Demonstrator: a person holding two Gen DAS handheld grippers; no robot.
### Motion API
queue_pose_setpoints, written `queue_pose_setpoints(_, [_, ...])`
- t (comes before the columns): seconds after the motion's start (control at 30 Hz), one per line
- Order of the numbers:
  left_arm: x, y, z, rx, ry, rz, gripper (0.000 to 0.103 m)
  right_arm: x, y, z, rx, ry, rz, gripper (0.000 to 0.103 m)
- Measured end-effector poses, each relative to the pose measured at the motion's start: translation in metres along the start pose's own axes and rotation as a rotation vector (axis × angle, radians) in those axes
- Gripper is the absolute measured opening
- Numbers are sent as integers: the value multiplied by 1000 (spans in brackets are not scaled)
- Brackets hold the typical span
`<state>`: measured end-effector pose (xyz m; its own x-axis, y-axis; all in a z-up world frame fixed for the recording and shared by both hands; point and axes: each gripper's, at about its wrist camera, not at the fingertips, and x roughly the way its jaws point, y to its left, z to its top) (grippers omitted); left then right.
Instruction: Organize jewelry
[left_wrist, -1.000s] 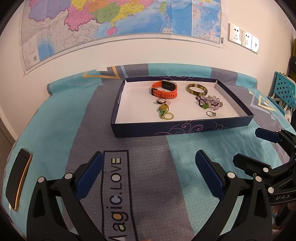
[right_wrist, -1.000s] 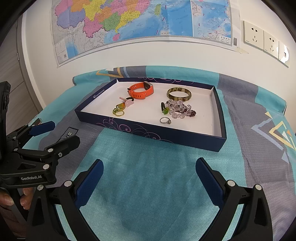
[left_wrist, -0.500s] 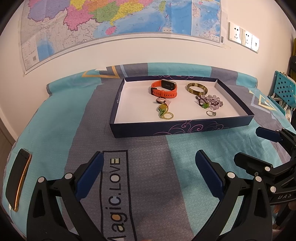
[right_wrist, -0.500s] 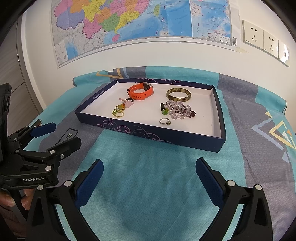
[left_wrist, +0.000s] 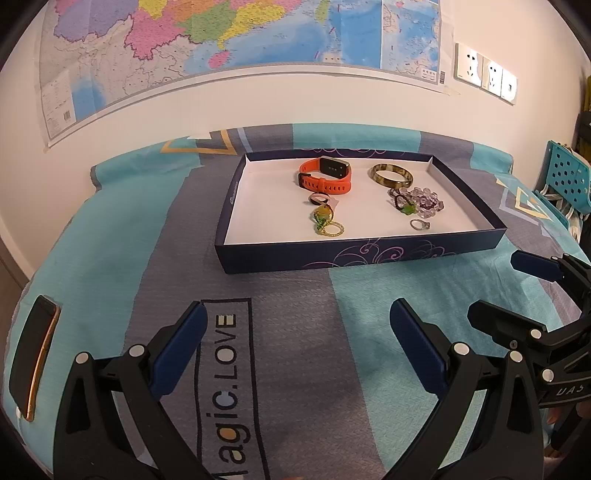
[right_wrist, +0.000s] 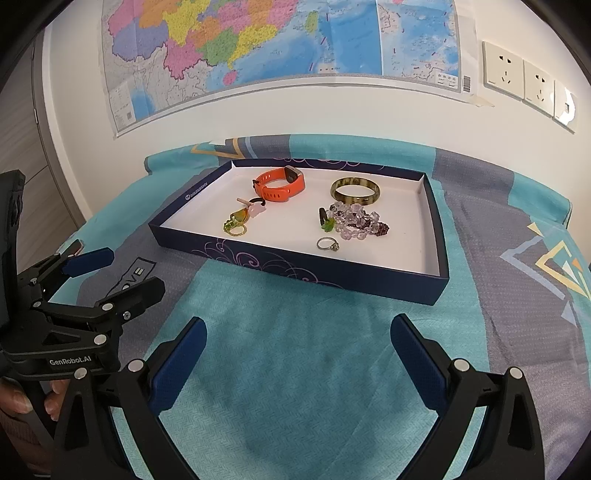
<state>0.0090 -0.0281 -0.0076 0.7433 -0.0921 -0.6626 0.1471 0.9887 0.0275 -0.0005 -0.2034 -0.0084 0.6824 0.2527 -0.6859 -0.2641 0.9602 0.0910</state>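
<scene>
A dark blue tray (left_wrist: 354, 254) (right_wrist: 295, 266) lies on the bed cover. In it are an orange watch (left_wrist: 325, 173) (right_wrist: 280, 183), a brown-green bangle (left_wrist: 391, 175) (right_wrist: 354, 190), a heap of clear and purple beads (left_wrist: 421, 199) (right_wrist: 356, 221), a small silver ring (left_wrist: 419, 224) (right_wrist: 327, 243) and a green and yellow charm with rings (left_wrist: 325, 221) (right_wrist: 236, 221). My left gripper (left_wrist: 295, 332) is open and empty, well short of the tray. My right gripper (right_wrist: 295, 343) is open and empty too, and shows at the right of the left wrist view (left_wrist: 517, 288).
A dark phone (left_wrist: 33, 354) lies at the bed's left edge. A map and wall sockets (right_wrist: 524, 77) hang on the wall behind the tray. A teal perforated chair (left_wrist: 565, 177) stands at the right. The cover bears a "Magic.LOVE" print (left_wrist: 225, 387).
Both views have shifted slightly; the tray sits marginally further left in the left wrist view. Both grippers stay open and empty.
</scene>
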Motion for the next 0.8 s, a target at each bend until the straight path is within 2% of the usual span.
queue_pose_setpoints(0.37, [0,-2,-1,-6,-6,-37,98,-1,0,-1,-5,0,-1,97])
queue_pose_setpoints(0.47, [-3,-6,-1,20,-28,-39,98,-1,-1,-3,-8,7,-4,97])
queue_pose_setpoints(0.63, [7,-4,-1,-2,31,-47,98,-3,-8,-4,-18,16,-17,97])
queue_pose_setpoints(0.73, [11,7,-1,-31,56,-66,98,-7,-30,-3,-27,32,-55,97])
queue_pose_setpoints(0.8, [10,15,-1,-38,54,-58,98,-10,-58,-1,-9,53,-101,97])
